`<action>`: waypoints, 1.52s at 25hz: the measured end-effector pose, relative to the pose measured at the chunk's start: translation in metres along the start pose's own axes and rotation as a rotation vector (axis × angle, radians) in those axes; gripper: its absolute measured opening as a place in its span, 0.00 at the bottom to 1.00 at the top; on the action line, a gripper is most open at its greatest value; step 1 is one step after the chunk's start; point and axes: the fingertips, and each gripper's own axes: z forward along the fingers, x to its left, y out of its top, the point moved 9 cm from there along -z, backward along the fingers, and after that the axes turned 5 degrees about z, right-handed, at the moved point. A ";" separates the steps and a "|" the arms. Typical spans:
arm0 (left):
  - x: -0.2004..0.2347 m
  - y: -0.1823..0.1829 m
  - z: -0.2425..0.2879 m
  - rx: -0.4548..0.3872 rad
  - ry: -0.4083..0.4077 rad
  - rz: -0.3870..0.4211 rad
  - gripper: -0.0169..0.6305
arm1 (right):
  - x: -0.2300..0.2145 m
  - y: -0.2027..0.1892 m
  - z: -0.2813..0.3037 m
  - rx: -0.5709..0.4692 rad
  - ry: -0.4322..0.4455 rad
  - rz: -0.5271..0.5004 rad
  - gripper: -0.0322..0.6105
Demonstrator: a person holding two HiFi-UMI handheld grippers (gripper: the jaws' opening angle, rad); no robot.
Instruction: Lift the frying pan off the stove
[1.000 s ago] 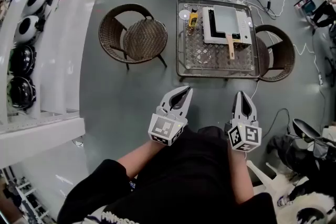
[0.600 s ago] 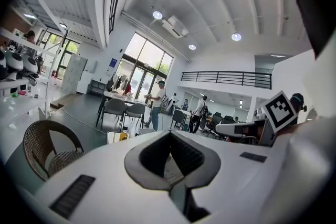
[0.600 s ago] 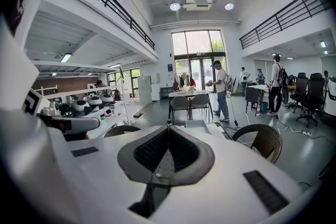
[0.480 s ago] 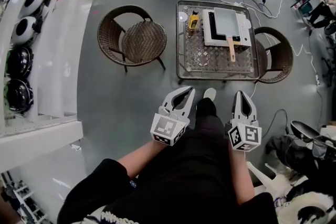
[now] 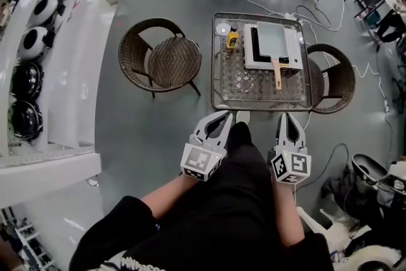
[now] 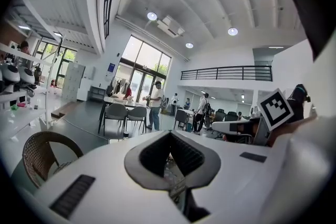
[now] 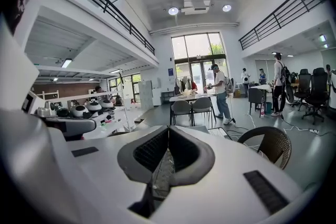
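Note:
In the head view a square grey frying pan [image 5: 275, 36] with a wooden handle [image 5: 278, 70] sits on a white stove [image 5: 251, 61] on the glass table [image 5: 232, 89]. The handle points toward me. My left gripper [image 5: 224, 115] and right gripper [image 5: 287, 116] are both shut and empty, held side by side just short of the table's near edge, well apart from the pan. In the left gripper view the left gripper [image 6: 171, 136] has its jaws closed together, and the right gripper [image 7: 168, 131] looks the same in its own view. Neither gripper view shows the pan.
A small yellow object [image 5: 232, 39] lies on the table left of the stove. Wicker chairs stand to the left [image 5: 161, 54] and right [image 5: 335, 77] of the table. Cables [image 5: 330, 158] run over the floor at right. A white shelf with helmets [image 5: 28, 41] lines the left.
The person has stepped forward: the table now lies closer and the gripper tips have come up to its near edge. Both grippers stay shut.

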 end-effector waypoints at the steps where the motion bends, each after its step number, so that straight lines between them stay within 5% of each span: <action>1: 0.001 0.002 0.007 0.007 0.001 0.005 0.03 | -0.005 0.002 0.006 -0.010 0.019 0.015 0.10; 5: 0.007 0.006 0.047 0.037 0.000 0.016 0.03 | -0.024 0.011 0.035 -0.035 0.100 0.019 0.10; 12: 0.016 0.016 0.154 0.092 -0.032 -0.003 0.03 | -0.080 0.039 0.103 0.011 0.081 0.014 0.10; 19: -0.004 0.004 0.265 0.204 -0.090 0.072 0.03 | -0.144 0.049 0.155 0.052 0.060 0.048 0.10; 31: -0.005 -0.063 0.364 0.405 -0.043 -0.158 0.03 | -0.222 0.042 0.217 0.147 0.066 0.099 0.10; 38: -0.010 -0.093 0.391 0.461 0.014 -0.187 0.07 | -0.240 0.036 0.239 0.168 0.115 0.114 0.10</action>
